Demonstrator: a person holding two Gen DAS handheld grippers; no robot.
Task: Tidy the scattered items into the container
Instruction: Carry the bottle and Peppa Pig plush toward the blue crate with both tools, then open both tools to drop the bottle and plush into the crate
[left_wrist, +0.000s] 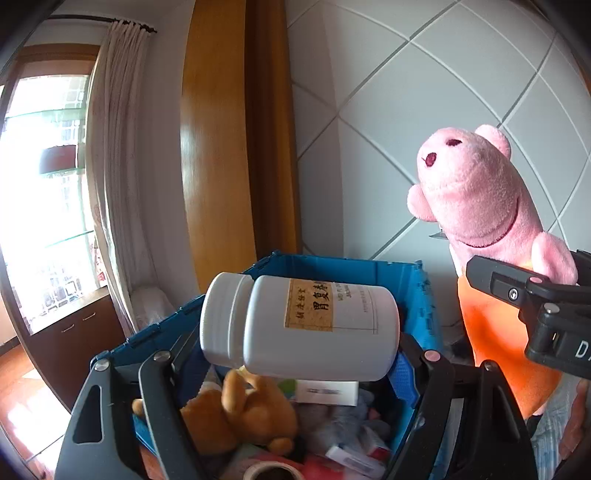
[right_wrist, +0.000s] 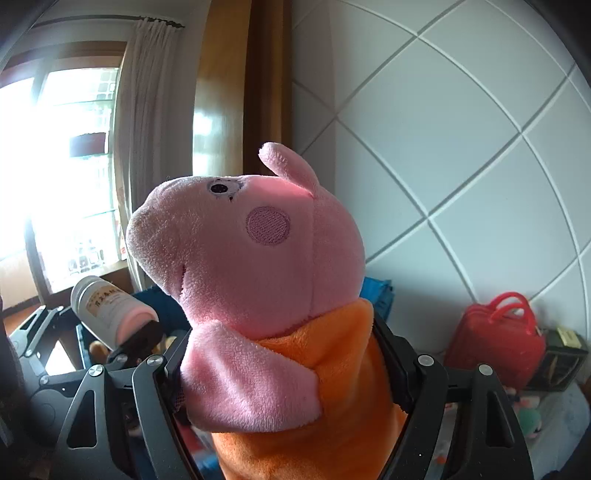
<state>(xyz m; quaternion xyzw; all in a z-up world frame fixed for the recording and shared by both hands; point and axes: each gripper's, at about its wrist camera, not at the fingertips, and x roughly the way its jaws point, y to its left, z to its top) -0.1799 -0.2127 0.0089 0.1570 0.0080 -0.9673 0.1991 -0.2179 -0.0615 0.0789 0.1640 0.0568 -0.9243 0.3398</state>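
My left gripper (left_wrist: 295, 354) is shut on a white pill bottle (left_wrist: 299, 325) with a tan label, held sideways above the blue crate (left_wrist: 369, 269). The crate holds a brown plush toy (left_wrist: 240, 417), a white box (left_wrist: 328, 391) and other small items. My right gripper (right_wrist: 280, 354) is shut on a pink pig plush in an orange dress (right_wrist: 258, 266), held upright in the air. The pig plush (left_wrist: 480, 206) also shows at the right of the left wrist view, beside the crate. The bottle (right_wrist: 107, 310) and the left gripper show at the lower left of the right wrist view.
A red bag (right_wrist: 498, 339) and a dark box (right_wrist: 561, 358) stand against the white tiled wall (right_wrist: 461, 147) at the right. A wooden door frame (left_wrist: 236, 147), a curtain (left_wrist: 118, 166) and a bright window (left_wrist: 44, 166) lie behind the crate.
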